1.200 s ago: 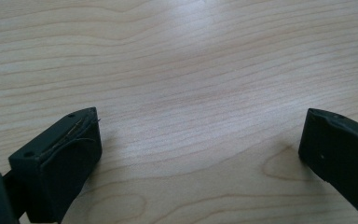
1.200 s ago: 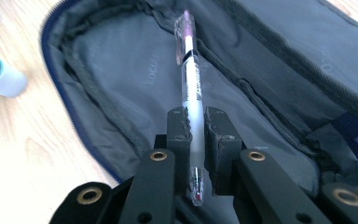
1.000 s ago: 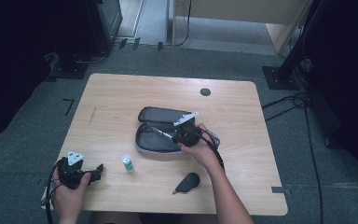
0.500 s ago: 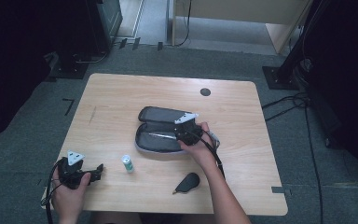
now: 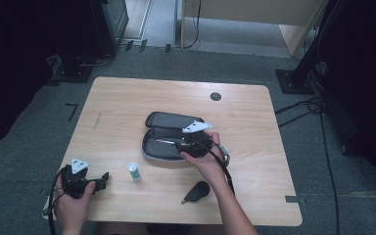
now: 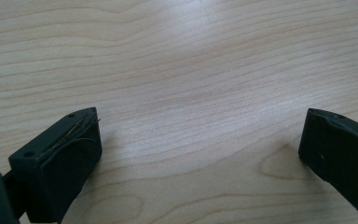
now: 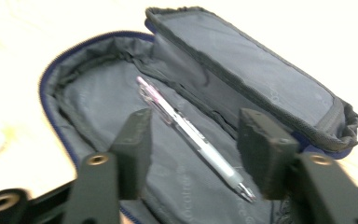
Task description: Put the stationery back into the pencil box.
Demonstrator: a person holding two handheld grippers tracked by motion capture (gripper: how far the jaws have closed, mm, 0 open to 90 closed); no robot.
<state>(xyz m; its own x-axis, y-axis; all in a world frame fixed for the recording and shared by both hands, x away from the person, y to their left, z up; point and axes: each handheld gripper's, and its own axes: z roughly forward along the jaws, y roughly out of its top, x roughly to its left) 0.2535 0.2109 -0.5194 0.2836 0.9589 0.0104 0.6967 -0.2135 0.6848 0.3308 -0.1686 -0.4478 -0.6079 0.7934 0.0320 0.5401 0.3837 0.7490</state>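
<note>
Pencil case (image 5: 169,136): grey, unzipped, lying flat mid-table, unmoved since the earlier frames.
Pen (image 7: 193,138): clear barrel, lying loose in the case's near half.
Right gripper (image 7: 193,147): jaws parted over the pen, gripping nothing; it has shifted slightly toward the case's right end.
Left gripper (image 5: 81,177): well left of the case, jaws wide apart (holding nothing), unchanged.
Small bottle (image 5: 134,171): just left of the case.
Black pouch (image 5: 197,192): nearer than the case.

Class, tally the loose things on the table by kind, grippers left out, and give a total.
Pencil case: 1, open
Pen: 1, lying inside the case
Small white tube with a green cap: 1
Small black thing near the front edge: 1
Total: 4
</note>
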